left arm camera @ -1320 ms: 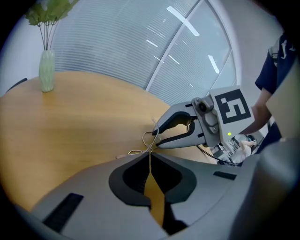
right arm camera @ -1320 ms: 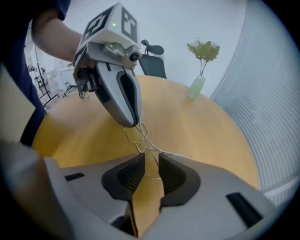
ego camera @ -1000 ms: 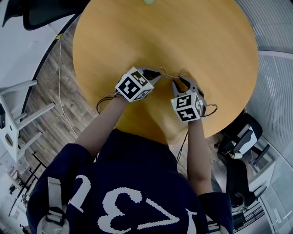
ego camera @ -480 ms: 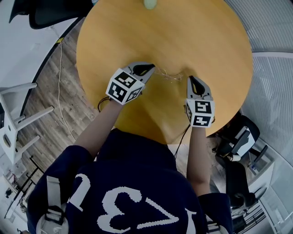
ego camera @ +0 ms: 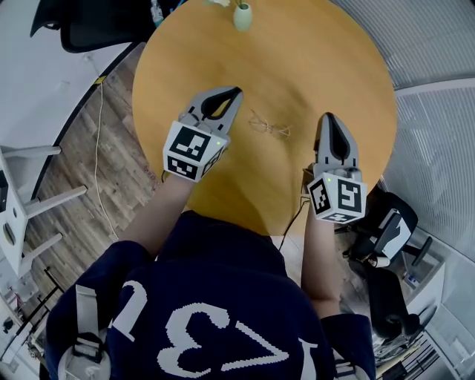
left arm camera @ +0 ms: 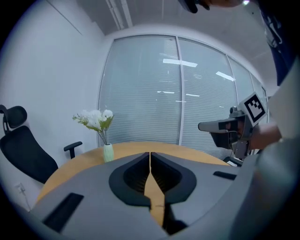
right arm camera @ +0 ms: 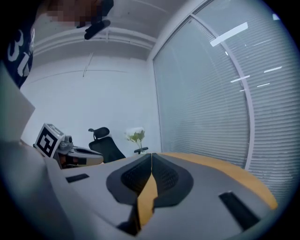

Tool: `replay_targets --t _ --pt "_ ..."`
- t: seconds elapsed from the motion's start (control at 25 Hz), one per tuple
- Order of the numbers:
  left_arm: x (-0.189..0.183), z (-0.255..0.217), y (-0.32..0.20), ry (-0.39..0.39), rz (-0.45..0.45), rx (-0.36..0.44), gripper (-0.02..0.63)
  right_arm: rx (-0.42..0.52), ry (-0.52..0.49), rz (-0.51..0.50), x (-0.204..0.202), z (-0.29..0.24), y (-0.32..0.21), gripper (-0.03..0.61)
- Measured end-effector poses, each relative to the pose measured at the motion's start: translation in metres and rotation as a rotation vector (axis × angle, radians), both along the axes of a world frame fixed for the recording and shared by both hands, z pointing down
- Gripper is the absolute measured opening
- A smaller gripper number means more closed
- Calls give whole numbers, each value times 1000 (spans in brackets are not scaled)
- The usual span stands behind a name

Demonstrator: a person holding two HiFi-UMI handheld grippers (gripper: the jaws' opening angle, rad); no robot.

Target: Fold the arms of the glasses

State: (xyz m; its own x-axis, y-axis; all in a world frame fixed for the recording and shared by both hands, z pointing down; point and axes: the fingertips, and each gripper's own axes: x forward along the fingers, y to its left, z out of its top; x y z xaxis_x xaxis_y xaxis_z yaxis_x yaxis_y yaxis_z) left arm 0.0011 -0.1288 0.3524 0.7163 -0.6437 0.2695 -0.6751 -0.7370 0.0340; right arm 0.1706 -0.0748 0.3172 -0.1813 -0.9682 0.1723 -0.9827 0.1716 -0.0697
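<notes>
Both grippers up and away from the glasses

A second ago the left gripper (ego camera: 234, 92) and the right gripper (ego camera: 329, 117) had their tips close together, down at the glasses (ego camera: 269, 126). Now both have risen and drawn apart, one to each side, and the glasses lie alone on the round wooden table (ego camera: 319, 59), touched by neither. The right gripper's jaws, apart a second ago, now meet with nothing between them. The head view has shifted, bringing the pale green vase (ego camera: 243, 16) further in.

Glasses (ego camera: 269, 125) on table (ego camera: 319, 59) — between left tool (ego camera: 234, 92), right tool (ego camera: 327, 116).
</notes>
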Motion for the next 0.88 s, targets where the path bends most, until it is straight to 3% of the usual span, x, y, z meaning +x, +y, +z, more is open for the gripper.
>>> replay_targets --t 0.32,0.52,0.88 --pt "-13 -66 2 75 -63 156 21 164 -28 74 11 -67 15 26" --pt "-19 -89 7 114 -77 181 21 205 -42 49 3 -91 21 26" --pt "-20 -104 10 114 -62 228 21 227 -35 54 -3 -103 29 26"
